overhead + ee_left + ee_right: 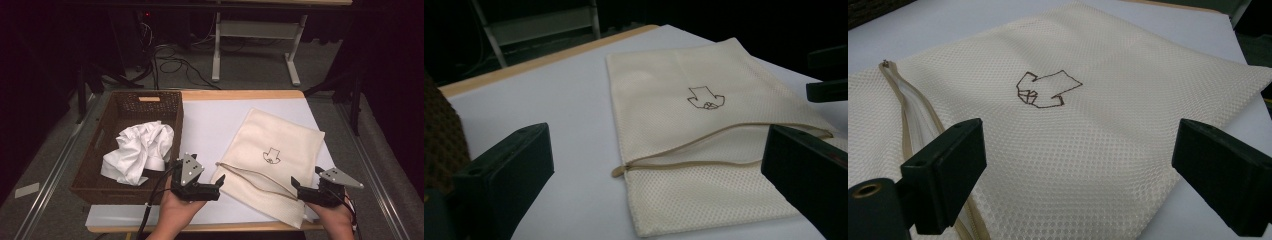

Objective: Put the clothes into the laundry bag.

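Observation:
A cream mesh bag with a small brown arrow mark lies flat on the white table cover. Its tan zipper runs along the near side and gapes partly open. My left gripper hovers at the bag's near left corner, jaws open and pointing right with nothing between them. In the left gripper view the bag lies ahead of my left gripper. My right gripper stands open at the bag's near right corner, over the mesh, with its jaws wide apart and not touching it.
A dark wicker basket stands at the table's left and holds a crumpled white cloth. The wooden table edge runs along the far side. Beyond it are cables and a white table frame on the floor.

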`<state>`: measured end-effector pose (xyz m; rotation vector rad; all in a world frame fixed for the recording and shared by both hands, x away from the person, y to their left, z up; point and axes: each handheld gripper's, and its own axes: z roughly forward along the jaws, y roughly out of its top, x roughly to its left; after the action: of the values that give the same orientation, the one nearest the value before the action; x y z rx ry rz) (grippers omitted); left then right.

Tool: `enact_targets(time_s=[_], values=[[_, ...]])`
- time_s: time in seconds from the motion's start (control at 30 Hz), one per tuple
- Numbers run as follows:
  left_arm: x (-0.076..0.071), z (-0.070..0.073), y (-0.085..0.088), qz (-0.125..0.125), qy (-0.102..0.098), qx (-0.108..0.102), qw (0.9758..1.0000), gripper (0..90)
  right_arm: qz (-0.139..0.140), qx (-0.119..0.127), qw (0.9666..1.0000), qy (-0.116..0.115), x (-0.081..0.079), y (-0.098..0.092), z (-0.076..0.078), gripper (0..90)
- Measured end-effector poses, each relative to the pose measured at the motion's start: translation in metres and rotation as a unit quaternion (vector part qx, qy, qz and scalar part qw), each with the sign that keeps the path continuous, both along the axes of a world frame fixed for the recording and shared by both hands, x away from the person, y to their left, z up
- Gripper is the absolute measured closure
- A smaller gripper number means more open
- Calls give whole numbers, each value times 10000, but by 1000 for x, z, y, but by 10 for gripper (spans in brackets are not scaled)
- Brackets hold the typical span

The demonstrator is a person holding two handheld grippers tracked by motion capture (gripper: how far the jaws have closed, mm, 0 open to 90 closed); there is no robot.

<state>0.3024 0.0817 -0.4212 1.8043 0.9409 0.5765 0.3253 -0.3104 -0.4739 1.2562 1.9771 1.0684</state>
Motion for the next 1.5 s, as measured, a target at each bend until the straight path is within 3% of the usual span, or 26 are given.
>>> enact_targets(time_s=[0.1, 0.23, 0.47, 0.57, 0.6, 0.67, 0.73, 0.8, 0.9, 1.0, 1.03, 1.07, 1.13, 1.33, 1.5], values=[[-3, 13, 16, 203, -121, -36, 9997, 16, 1, 10, 10000, 3, 0, -1, -1, 103], [-2, 18, 34, 443, -205, -115, 9987, 18, 25, 1, 10000, -51, -1, 0, -2, 116], [0, 26, 65, 830, -360, -4, 9959, 25, 54, 86, 9999, -76, -1, 0, -3, 63], [3, 28, 89, 1164, -413, 84, 9923, 26, 97, 114, 9998, -87, -1, 0, -2, 56], [3, 28, 89, 1164, -413, 84, 9923, 28, 97, 114, 9998, -87, -1, 0, -2, 56], [6, 24, 110, 1390, -309, -117, 9897, 36, 149, 144, 9996, -200, -2, -1, -2, 91], [7, 22, 116, 1470, -288, -119, 9886, 35, 106, 89, 9995, -274, -3, -1, -1, 93], [8, 21, 131, 1663, -293, -29, 9856, 35, 35, 60, 9993, -372, -5, 0, 1, 86], [8, 21, 141, 1748, -284, -96, 9841, 34, 23, 102, 9993, -359, -5, 0, 1, 84], [8, 21, 153, 1804, -225, -1, 9833, 19, 31, 124, 9992, -392, -5, 0, 2, 64], [6, 22, 162, 1917, -244, 62, 9811, 18, 53, 147, 9991, -399, -5, -1, 1, 63], [6, 22, 162, 1917, -244, 62, 9811, 16, 53, 147, 9991, -399, -5, -1, 1, 63], [4, 22, 173, 2074, -232, -16, 9780, 7, 63, 149, 9990, -417, -4, -2, 0, 54], [4, 20, 175, 2083, -234, -54, 9778, 6, 50, 141, 9991, -407, -2, -3, -2, 50], [4, 21, 170, 1980, -274, -98, 9798, 5, 117, 144, 9991, -375, -2, -1, -4, 50]])
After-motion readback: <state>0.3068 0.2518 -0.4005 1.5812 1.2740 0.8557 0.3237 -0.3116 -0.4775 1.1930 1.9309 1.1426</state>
